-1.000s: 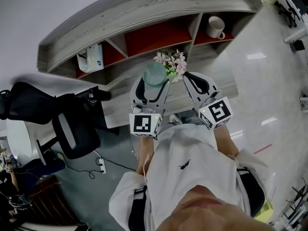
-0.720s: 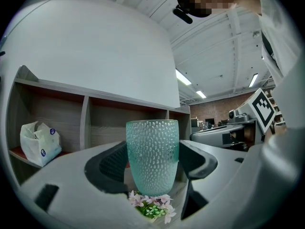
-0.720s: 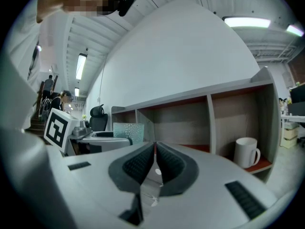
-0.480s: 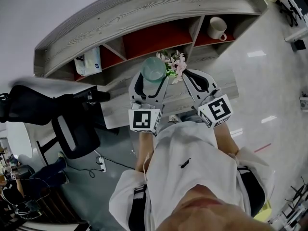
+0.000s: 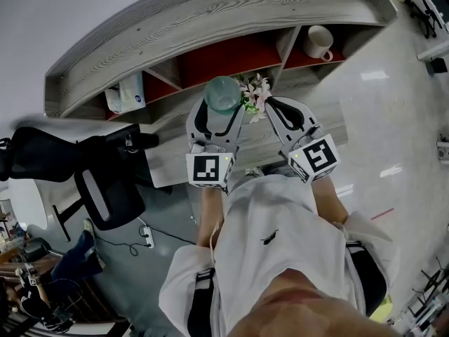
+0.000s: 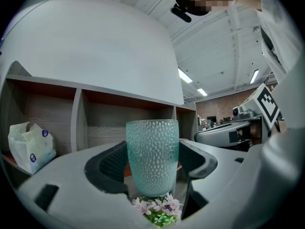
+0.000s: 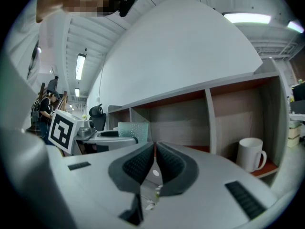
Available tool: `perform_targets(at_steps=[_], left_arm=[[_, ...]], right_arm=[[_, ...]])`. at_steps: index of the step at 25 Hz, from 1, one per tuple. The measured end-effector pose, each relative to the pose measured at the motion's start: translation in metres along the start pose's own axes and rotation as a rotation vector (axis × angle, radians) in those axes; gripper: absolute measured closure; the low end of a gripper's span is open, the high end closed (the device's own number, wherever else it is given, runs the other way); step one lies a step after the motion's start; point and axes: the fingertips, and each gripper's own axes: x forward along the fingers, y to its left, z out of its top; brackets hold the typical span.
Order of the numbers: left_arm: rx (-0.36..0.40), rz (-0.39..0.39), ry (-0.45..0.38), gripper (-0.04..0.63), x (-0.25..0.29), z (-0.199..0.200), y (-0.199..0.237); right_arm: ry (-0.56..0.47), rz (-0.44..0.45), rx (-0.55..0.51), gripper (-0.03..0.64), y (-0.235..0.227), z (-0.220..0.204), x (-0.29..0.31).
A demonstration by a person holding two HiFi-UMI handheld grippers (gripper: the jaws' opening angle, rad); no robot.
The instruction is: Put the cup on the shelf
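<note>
**Left gripper (image 5: 219,118) grips the cup (image 5: 223,95) in front of the shelf (image 5: 210,9)**

The left gripper (image 6: 152,168) has its jaws pinched on the sides of the teal dimpled cup (image 6: 152,156), which stands upright between them. The cup is in front of the shelf's middle compartment and not yet set inside it. Pink flowers (image 6: 159,209) sit just below and beside it, at the shelf's lower front edge. The right gripper (image 7: 155,159) is near the left one, its jaws pressed together on nothing. A white mug (image 7: 250,152) stands in the compartment at the shelf's right end. A tissue pack (image 6: 28,144) lies in the one at its left end.
</note>
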Motion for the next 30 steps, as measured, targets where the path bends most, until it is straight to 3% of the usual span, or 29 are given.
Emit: perform_targets(at_steps=[30], left_arm=[[-0.007, 0.023, 0.025, 0.239, 0.066, -0.023, 0.023]], right_arm=[[0.028, 0.005, 0.026, 0.580, -0.036, -0.009, 0.027]])
